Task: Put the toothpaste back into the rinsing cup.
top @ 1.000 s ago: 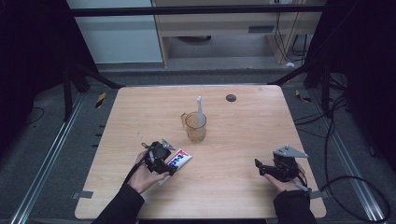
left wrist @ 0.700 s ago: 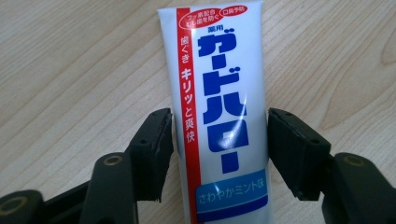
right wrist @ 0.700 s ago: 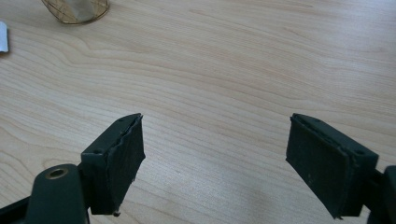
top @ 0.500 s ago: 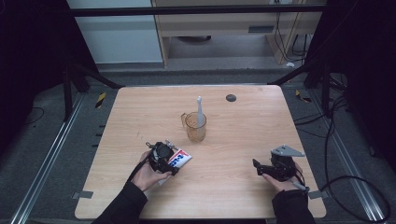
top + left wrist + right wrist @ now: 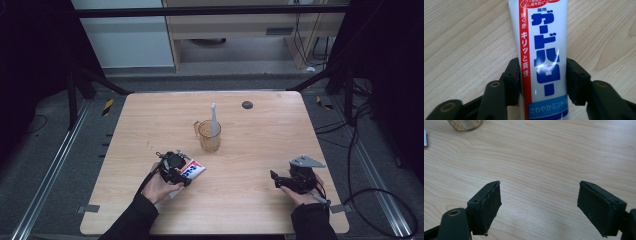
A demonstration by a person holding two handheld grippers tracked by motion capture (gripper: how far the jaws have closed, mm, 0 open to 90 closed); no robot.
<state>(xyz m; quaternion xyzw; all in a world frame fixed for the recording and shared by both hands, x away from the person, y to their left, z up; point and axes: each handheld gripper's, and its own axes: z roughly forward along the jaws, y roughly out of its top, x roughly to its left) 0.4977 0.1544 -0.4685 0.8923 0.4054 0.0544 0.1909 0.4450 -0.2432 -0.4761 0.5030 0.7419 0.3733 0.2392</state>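
Note:
A white toothpaste tube [image 5: 541,50] with red and blue print lies on the wooden table [image 5: 260,135], and my left gripper [image 5: 543,80] is shut on it across its width. From above, the tube [image 5: 192,170] sticks out of my left gripper [image 5: 181,166] at the table's front left. An amber glass mug [image 5: 209,136] with a white toothbrush [image 5: 213,117] standing in it sits at the table's middle, just beyond the tube. My right gripper [image 5: 274,177] rests at the front right, open with bare wood between its pads [image 5: 490,205].
A small dark round object [image 5: 247,104] lies near the table's far edge. The mug's base [image 5: 465,124] shows at the top left of the right gripper view. Dark frame legs and cables surround the table on the floor.
My left gripper has shifted slightly with the tube held in it. The right gripper has edged a little to the left and nearer the front edge.

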